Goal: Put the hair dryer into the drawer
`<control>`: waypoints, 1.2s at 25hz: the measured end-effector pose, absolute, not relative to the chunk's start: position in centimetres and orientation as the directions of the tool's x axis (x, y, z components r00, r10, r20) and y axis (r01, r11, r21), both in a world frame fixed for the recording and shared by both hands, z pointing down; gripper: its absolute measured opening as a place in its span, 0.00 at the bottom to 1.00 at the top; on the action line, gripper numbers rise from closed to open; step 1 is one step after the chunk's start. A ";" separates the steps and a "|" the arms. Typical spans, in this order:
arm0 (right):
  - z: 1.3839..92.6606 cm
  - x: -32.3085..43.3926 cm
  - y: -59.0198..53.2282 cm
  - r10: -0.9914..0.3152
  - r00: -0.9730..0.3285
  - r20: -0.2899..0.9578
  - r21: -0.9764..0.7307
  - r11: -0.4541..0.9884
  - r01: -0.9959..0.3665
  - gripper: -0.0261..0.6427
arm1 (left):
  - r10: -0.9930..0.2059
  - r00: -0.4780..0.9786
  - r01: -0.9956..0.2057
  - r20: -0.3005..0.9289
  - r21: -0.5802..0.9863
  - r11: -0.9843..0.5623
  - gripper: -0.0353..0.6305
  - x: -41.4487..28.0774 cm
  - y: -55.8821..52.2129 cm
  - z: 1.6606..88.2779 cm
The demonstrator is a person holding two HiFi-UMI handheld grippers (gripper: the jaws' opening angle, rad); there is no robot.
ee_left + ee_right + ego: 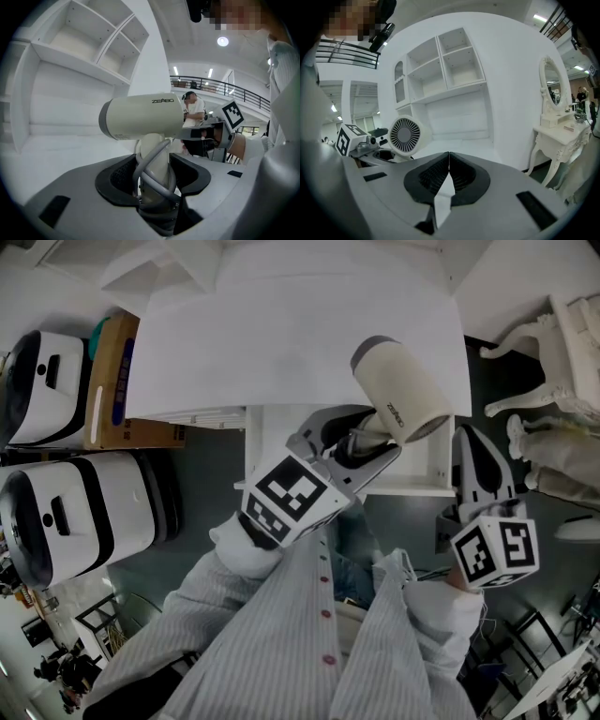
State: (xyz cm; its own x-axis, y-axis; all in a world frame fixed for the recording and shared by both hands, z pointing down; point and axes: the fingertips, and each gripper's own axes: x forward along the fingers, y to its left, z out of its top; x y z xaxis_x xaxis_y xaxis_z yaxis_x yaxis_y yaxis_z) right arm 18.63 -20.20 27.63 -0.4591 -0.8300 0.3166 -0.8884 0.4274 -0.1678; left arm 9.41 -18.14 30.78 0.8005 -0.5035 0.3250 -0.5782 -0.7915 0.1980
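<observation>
Grey left tongs [154, 180], nearest me, are clamped on the handle of the cream hair dryer [143, 117]. I note a grey cord [157, 150] wound round that handle between the pads. The dryer's barrel lies crosswise above the jaws. My right tongs [449, 171] are pressed together and hold nothing, just beside the left pair. The dryer is held in the air at the near edge of the white desk [281, 343], over what looks like a pulled-out drawer [267, 442]. I cannot see into it. White shelves [450, 65] rise along the desk's far edge. A white dressing table [555, 133] stands off its right corner.
</observation>
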 end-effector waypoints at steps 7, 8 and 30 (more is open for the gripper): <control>30.2 19.7 -19.9 -0.830 -0.423 0.363 -0.192 0.377 -0.906 0.06 | -0.421 0.816 -0.530 0.396 0.224 -0.818 0.39 10.4 -17.7 35.6; 30.5 19.9 -19.8 -0.830 -0.418 0.369 -0.194 0.371 -0.908 0.06 | -0.407 0.818 -0.522 0.406 0.228 -0.822 0.39 10.6 -17.7 36.3; 36.2 21.6 -19.6 -0.802 -0.366 0.472 -0.247 0.278 -0.928 0.06 | -0.104 0.738 -0.368 0.666 0.269 -0.890 0.39 12.5 -14.7 52.2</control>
State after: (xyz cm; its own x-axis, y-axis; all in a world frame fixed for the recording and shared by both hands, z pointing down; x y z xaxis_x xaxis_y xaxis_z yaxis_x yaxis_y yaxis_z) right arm 21.61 -19.64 36.21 -0.3656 -0.8021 0.4723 -0.9284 0.2777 -0.2471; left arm 12.55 -14.70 52.16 0.7384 -0.1039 0.6663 -0.3682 -0.8899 0.2692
